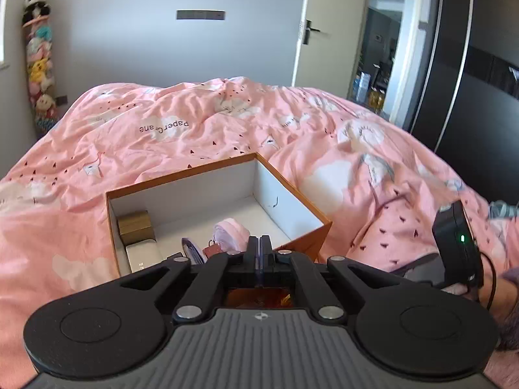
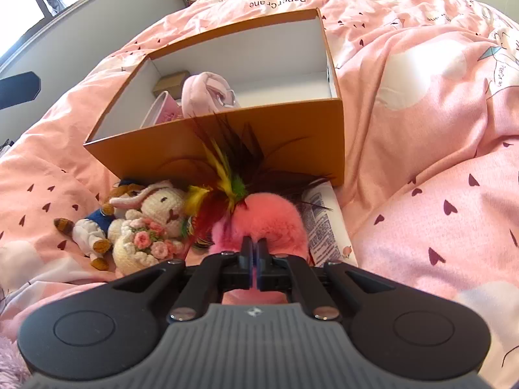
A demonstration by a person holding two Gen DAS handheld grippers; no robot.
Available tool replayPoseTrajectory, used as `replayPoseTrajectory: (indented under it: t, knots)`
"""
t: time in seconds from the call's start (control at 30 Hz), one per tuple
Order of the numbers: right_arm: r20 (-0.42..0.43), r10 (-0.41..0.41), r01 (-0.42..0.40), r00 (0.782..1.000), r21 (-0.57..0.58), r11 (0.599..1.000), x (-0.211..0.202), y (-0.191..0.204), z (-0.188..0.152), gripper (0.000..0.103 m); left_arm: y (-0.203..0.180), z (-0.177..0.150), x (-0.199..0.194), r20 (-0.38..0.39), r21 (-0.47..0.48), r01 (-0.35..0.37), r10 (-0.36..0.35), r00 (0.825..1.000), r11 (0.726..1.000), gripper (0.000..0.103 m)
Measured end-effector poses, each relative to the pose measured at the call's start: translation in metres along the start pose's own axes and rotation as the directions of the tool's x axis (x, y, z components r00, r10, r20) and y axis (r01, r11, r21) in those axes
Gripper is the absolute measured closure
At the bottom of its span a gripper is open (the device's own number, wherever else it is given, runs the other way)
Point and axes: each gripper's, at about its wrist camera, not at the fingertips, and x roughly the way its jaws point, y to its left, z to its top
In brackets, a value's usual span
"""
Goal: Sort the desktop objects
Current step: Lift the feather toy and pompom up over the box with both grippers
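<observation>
Two hand-held grippers worked over a bed covered by a pink printed duvet (image 1: 227, 136). On the duvet sat an orange cardboard box with a white inside (image 2: 259, 52), open at the top. The left hand-held gripper (image 1: 260, 243) hung at the box's near rim with its fingers pressed together and nothing visible between them. Inside the box lay a small tan carton (image 1: 135, 227) in a far corner, a pale pink fabric pouch (image 1: 228, 228) near the middle, and a few smaller items, partly hidden. The right hand-held gripper (image 2: 255, 246), fingers nearly together, pinched a fluffy pink pompom toy with coloured feathers (image 2: 269, 220) just outside the box's near wall. Beside it lay a cream crocheted rabbit holding pink flowers (image 2: 152, 220), a small doll in blue and white (image 2: 94, 227), and a white printed tube (image 2: 324, 223).
</observation>
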Motion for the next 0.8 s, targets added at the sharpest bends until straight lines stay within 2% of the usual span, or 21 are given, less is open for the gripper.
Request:
replayPoseTrajectory:
  t: [0.07,0.1,0.23,0.3,0.37,0.43,0.5,0.57,0.63,0.73,0.8]
  knots:
    - [0.001,-0.013,0.013,1.0,0.01,1.0,-0.002,-0.002,-0.001,0.102,-0.01,-0.007,0.01,-0.024,0.056,-0.007,0.008,1.0,0.998,0.098]
    - [0.002,-0.016,0.016,1.0,0.014,1.0,-0.004,-0.004,-0.001,0.102,-0.013,-0.01,0.015,-0.04,0.073,-0.002,0.005,0.999,0.997,0.089]
    - [-0.006,-0.03,0.03,1.0,0.039,0.999,-0.005,-0.013,-0.003,0.102,-0.027,-0.027,0.038,-0.072,0.11,-0.004,0.012,0.997,0.994,0.067]
    - [-0.014,-0.033,0.033,0.999,0.054,0.998,-0.003,-0.017,-0.004,0.102,-0.033,-0.036,0.046,-0.061,0.147,-0.025,0.034,0.998,0.989,0.042]
    - [-0.015,-0.032,0.033,0.999,0.062,0.997,-0.001,-0.019,-0.005,0.102,-0.037,-0.04,0.052,-0.07,0.174,-0.043,0.056,0.996,0.984,0.039]
    - [-0.014,-0.031,0.032,0.999,0.068,0.997,0.0,-0.02,-0.005,0.102,-0.036,-0.042,0.057,-0.099,0.151,-0.045,0.06,0.993,0.988,0.029]
    - [-0.013,-0.03,0.031,0.999,0.072,0.997,0.001,-0.021,-0.005,0.101,-0.034,-0.044,0.064,-0.137,0.109,-0.031,0.046,0.99,0.994,0.027]
    - [-0.014,-0.03,0.031,0.999,0.077,0.997,0.001,-0.022,-0.006,0.101,-0.036,-0.049,0.076,-0.199,0.118,0.009,0.015,0.98,0.993,0.027]
    - [-0.014,-0.031,0.032,0.999,0.081,0.996,0.001,-0.022,-0.006,0.101,-0.043,-0.057,0.088,-0.219,0.173,0.014,0.024,0.975,0.985,0.029]
    - [-0.016,-0.033,0.034,0.999,0.089,0.995,0.001,-0.025,-0.006,0.101,-0.056,-0.068,0.106,-0.241,0.304,0.019,0.058,0.969,0.953,0.035]
    - [-0.02,-0.035,0.037,0.999,0.094,0.995,0.002,-0.026,-0.006,0.1,-0.059,-0.07,0.115,-0.256,0.341,0.034,0.058,0.965,0.939,0.041]
